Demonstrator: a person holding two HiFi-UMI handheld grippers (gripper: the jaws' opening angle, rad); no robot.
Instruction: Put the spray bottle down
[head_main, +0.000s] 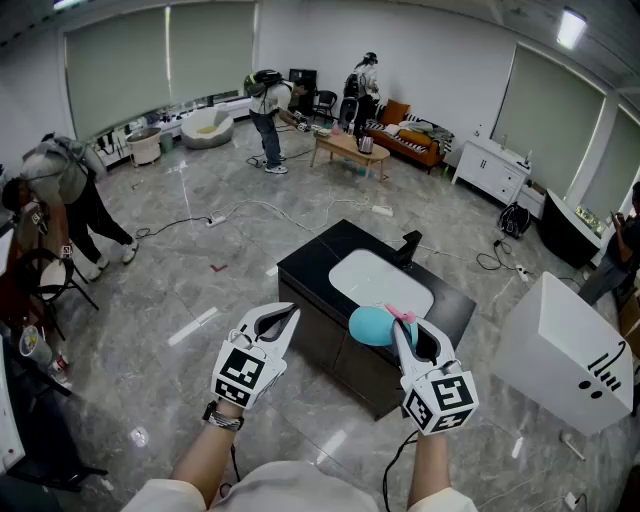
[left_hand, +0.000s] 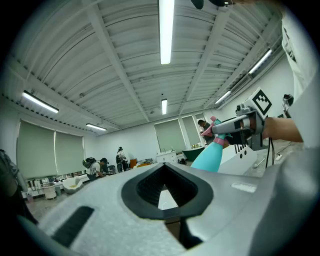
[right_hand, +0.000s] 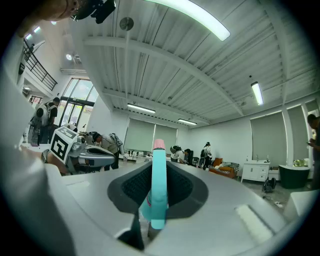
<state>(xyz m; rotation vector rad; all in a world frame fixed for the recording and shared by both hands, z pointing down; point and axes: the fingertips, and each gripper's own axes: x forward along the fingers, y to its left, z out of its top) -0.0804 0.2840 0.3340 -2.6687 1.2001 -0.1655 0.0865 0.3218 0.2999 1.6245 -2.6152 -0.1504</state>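
Above the dark counter (head_main: 310, 262), the right gripper (head_main: 403, 325) is clamping the teal spray bottle (head_main: 370, 325), holding it airborne, probably for setting down there; the left gripper (head_main: 285, 312) is hanging alongside, jaws together, empty.

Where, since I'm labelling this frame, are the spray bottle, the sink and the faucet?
spray bottle (head_main: 368, 326), head view, on its teal body.
sink (head_main: 375, 280), head view, on the bare white basin.
faucet (head_main: 409, 246), head view, on its black spout.
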